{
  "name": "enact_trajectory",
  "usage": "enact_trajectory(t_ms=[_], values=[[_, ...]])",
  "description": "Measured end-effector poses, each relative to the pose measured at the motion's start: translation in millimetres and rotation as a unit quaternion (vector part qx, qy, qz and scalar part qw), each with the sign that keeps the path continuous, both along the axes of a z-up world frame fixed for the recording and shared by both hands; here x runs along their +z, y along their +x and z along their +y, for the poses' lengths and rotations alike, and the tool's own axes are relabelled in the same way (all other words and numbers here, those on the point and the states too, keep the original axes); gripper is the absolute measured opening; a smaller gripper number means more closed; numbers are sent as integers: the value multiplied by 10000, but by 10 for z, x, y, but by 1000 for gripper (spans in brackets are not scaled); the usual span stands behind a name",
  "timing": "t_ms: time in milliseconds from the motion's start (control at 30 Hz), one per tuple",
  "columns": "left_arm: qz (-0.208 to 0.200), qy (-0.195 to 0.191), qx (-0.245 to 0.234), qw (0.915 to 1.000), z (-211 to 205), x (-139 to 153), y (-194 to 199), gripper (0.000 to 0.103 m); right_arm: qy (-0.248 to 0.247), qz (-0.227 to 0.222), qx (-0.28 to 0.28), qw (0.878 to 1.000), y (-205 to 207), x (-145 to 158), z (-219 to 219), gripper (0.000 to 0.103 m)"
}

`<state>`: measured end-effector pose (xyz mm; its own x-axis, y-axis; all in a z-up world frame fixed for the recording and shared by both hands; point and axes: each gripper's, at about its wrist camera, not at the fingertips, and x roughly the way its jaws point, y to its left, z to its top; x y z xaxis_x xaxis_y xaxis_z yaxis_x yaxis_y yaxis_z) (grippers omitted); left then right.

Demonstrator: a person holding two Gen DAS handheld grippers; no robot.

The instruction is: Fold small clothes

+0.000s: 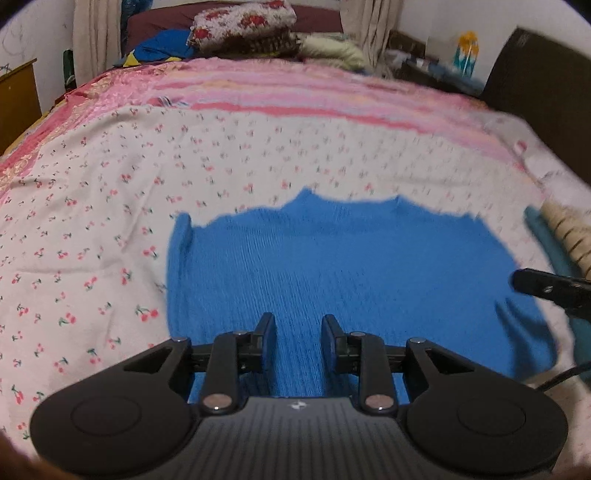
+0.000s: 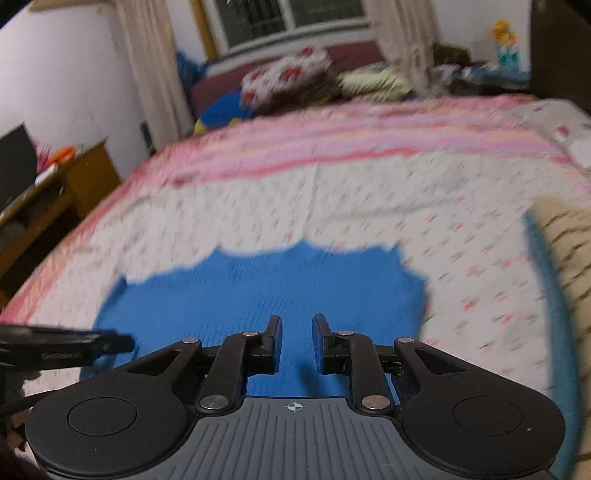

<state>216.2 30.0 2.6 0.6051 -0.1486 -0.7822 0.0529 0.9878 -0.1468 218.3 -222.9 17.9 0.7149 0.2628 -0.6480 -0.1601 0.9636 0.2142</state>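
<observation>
A blue knit garment (image 1: 332,266) (image 2: 258,295) lies spread flat on the cherry-print sheet (image 1: 92,240) (image 2: 461,258). Its wavy far edge points towards the back of the bed. My left gripper (image 1: 299,325) hovers over the near part of the garment, jaws apart, with nothing between its fingers. My right gripper (image 2: 297,325) stands the same way over the garment's near part, open and empty. Each gripper's tip shows in the other's view: the right one (image 1: 546,288) at the garment's right side, the left one (image 2: 92,343) at its left side. The right wrist view is blurred.
A pink striped blanket (image 1: 295,96) covers the far half of the bed, with piled bedding (image 1: 243,26) behind it. A beige striped cloth on a teal one (image 2: 565,258) lies at the right edge. A wooden desk (image 2: 55,199) stands left and dark furniture (image 1: 543,92) right.
</observation>
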Motion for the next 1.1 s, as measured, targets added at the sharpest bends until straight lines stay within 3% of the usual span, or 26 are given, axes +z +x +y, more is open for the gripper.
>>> enact_trajectory(t_ms=[100, 200, 600, 800, 1100], values=[[54, 182, -21, 9998, -71, -115, 33, 35, -37, 313, 133, 9994, 102, -238, 143, 20], [36, 318, -57, 9995, -111, -139, 62, 35, -106, 338, 126, 9993, 155, -354, 202, 19], [67, 333, -8, 9994, -106, -102, 72, 36, 106, 144, 153, 9997, 58, -124, 234, 21], [90, 387, -30, 9992, -123, -120, 79, 36, 45, 485, 224, 9986, 134, -342, 295, 21], [84, 334, -6, 9994, -114, -75, 65, 36, 270, 310, 160, 9990, 77, -180, 241, 23]])
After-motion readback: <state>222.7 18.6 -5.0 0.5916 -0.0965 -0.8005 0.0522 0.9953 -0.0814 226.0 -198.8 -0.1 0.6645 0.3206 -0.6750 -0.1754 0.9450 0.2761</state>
